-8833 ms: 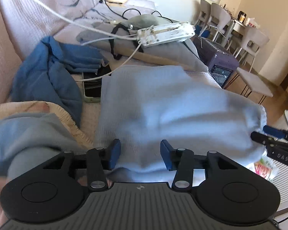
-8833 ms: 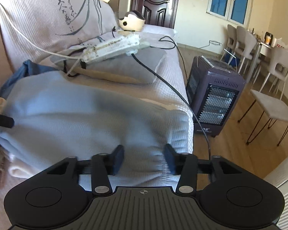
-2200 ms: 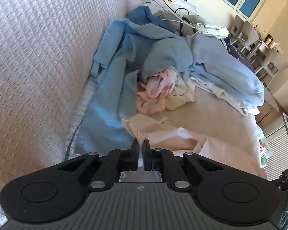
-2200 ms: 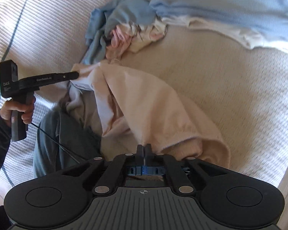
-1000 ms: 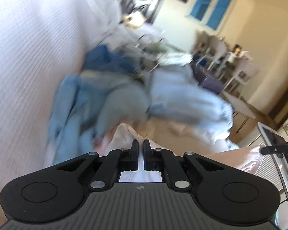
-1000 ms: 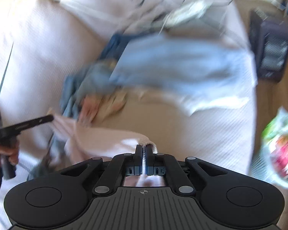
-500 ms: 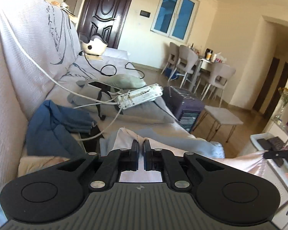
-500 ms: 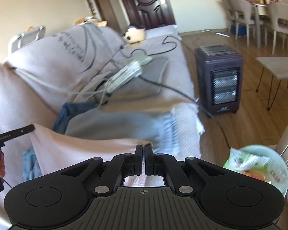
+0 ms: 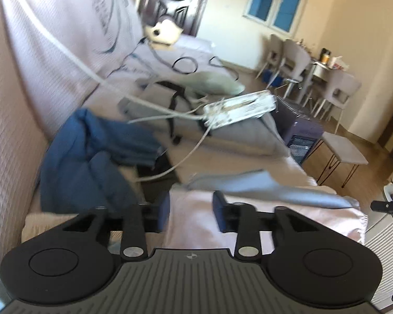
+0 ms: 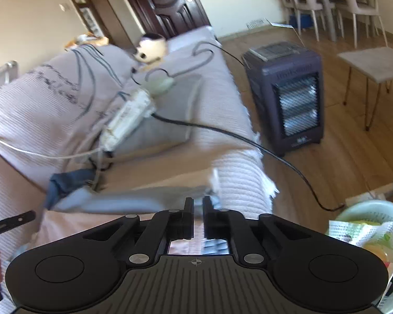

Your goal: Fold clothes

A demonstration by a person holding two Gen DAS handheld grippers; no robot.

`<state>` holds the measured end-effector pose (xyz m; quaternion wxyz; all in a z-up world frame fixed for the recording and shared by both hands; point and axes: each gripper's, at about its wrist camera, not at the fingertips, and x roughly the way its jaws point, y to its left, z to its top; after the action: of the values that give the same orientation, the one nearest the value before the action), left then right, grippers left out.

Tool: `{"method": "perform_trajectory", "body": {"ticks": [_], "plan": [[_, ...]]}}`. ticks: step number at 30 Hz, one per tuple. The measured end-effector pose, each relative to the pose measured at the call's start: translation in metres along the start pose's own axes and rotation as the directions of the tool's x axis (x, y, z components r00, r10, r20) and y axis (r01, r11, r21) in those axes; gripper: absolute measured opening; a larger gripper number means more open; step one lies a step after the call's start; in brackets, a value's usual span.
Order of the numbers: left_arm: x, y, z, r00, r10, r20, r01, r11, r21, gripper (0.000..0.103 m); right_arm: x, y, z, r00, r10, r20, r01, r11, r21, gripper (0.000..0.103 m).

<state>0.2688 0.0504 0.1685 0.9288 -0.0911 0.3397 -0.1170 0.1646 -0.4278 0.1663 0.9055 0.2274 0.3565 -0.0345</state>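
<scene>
- As its jaws draw apart, the left gripper (image 9: 191, 213) has let go of the pale pink garment (image 9: 262, 225), whose cloth lies between the blue pads without either pad pressing on it.
- The right gripper (image 10: 197, 214) is also opening; only a narrow gap shows between its dark fingers, and the pink cloth shows beneath that gap, no longer pinched.
- The pale pink garment lies flat and smooth, spread from the left gripper rightward to a far-right corner near the other gripper's tip (image 9: 385, 205).
- It rests on top of a folded light blue garment (image 9: 249, 183), whose far edge sticks out beyond it.
- Both lie on the seat of a sofa (image 9: 18, 83) under a cream textured cover.
- To the left, against the backrest, a dark blue garment (image 9: 91, 157) sits crumpled.
- Farther along the seat, a white power strip (image 9: 241, 107) with cables lies on a grey cushion (image 9: 230, 136).
- On the floor at right stands a dark heater (image 10: 288, 94).
</scene>
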Motion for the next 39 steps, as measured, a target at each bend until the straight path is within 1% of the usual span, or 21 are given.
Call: {"method": "perform_trajectory", "body": {"ticks": [1,3,6,8,10,11,12,13,15,16,18,19,20,23,25,28,34,38,39], "plan": [[-0.004,0.004,-0.002,1.000,0.008,-0.003,-0.008,1.000,-0.013,0.040,0.001,-0.003,0.000,1.000,-0.009,-0.006,0.009,1.000,0.003,0.016],[-0.015,0.009,-0.006,1.000,0.010,0.003,-0.010,1.000,-0.026,0.043,-0.003,-0.006,-0.001,1.000,-0.026,-0.009,0.026,1.000,-0.011,0.016],[-0.044,0.007,-0.018,1.000,0.003,0.014,-0.003,1.000,-0.007,0.046,-0.019,0.000,-0.009,0.999,-0.048,-0.022,0.045,0.993,-0.111,0.016],[-0.067,0.002,-0.029,1.000,-0.004,0.016,0.004,1.000,0.018,0.050,-0.031,0.008,-0.019,0.999,-0.028,-0.044,0.019,0.983,-0.183,0.016],[-0.090,-0.004,-0.043,1.000,-0.007,0.006,0.007,0.999,0.047,0.053,-0.043,0.017,-0.031,0.997,-0.002,-0.077,-0.018,0.965,-0.262,0.016],[-0.101,-0.007,-0.050,1.000,-0.002,0.001,0.002,0.998,0.063,0.054,-0.049,0.022,-0.038,0.995,0.016,-0.102,-0.047,0.950,-0.308,0.016],[-0.113,-0.010,-0.059,1.000,0.025,-0.008,-0.024,0.996,0.084,0.058,-0.055,0.027,-0.046,0.990,0.035,-0.134,-0.082,0.930,-0.357,0.016],[-0.126,-0.013,-0.069,0.998,0.060,-0.017,-0.058,0.993,0.106,0.059,-0.060,0.032,-0.055,0.984,0.052,-0.169,-0.119,0.903,-0.413,0.016],[-0.152,-0.014,-0.089,0.994,0.107,-0.031,-0.103,0.989,0.108,0.061,-0.072,0.042,-0.074,0.969,0.079,-0.236,-0.194,0.834,-0.517,0.017],[-0.165,-0.012,-0.099,0.993,0.111,-0.049,-0.106,0.990,0.094,0.062,-0.077,0.045,-0.083,0.960,0.090,-0.267,-0.230,0.799,-0.556,0.020],[-0.189,-0.006,-0.122,0.991,0.101,-0.092,-0.096,0.994,0.055,0.065,-0.083,0.050,-0.100,0.943,0.104,-0.316,-0.283,0.751,-0.597,0.024],[-0.197,-0.004,-0.134,0.989,0.095,-0.114,-0.092,0.995,0.034,0.067,-0.084,0.052,-0.107,0.936,0.104,-0.337,-0.300,0.736,-0.607,0.025],[-0.203,-0.001,-0.146,0.987,0.089,-0.134,-0.088,0.996,0.013,0.067,-0.084,0.052,-0.114,0.931,0.098,-0.351,-0.306,0.731,-0.610,0.026],[-0.205,0.002,-0.187,0.980,0.057,-0.191,-0.058,0.998,-0.002,0.067,-0.074,0.054,-0.128,0.926,0.091,-0.366,-0.313,0.725,-0.613,0.026],[-0.200,0.002,-0.210,0.979,0.029,-0.203,-0.031,0.999,-0.007,0.067,-0.063,0.057,-0.135,0.926,0.074,-0.371,-0.304,0.730,-0.612,0.026],[-0.184,-0.008,-0.234,0.979,0.005,-0.202,0.000,1.000,0.026,0.064,-0.054,0.061,-0.143,0.923,0.059,-0.380,-0.301,0.726,-0.618,0.026],[-0.151,-0.030,-0.252,0.969,-0.043,-0.244,0.073,0.991,0.115,0.061,-0.052,0.060,-0.153,0.914,0.044,-0.404,-0.313,0.711,-0.630,0.026],[-0.153,-0.047,-0.255,0.966,-0.109,-0.236,0.149,0.976,0.160,0.061,-0.048,0.052,-0.152,0.909,0.018,-0.415,-0.306,0.706,-0.639,0.026],[-0.153,-0.053,-0.255,0.966,-0.113,-0.232,0.156,0.972,0.177,0.057,-0.046,0.050,-0.151,0.908,0.010,-0.419,-0.302,0.709,-0.637,0.026]]}}
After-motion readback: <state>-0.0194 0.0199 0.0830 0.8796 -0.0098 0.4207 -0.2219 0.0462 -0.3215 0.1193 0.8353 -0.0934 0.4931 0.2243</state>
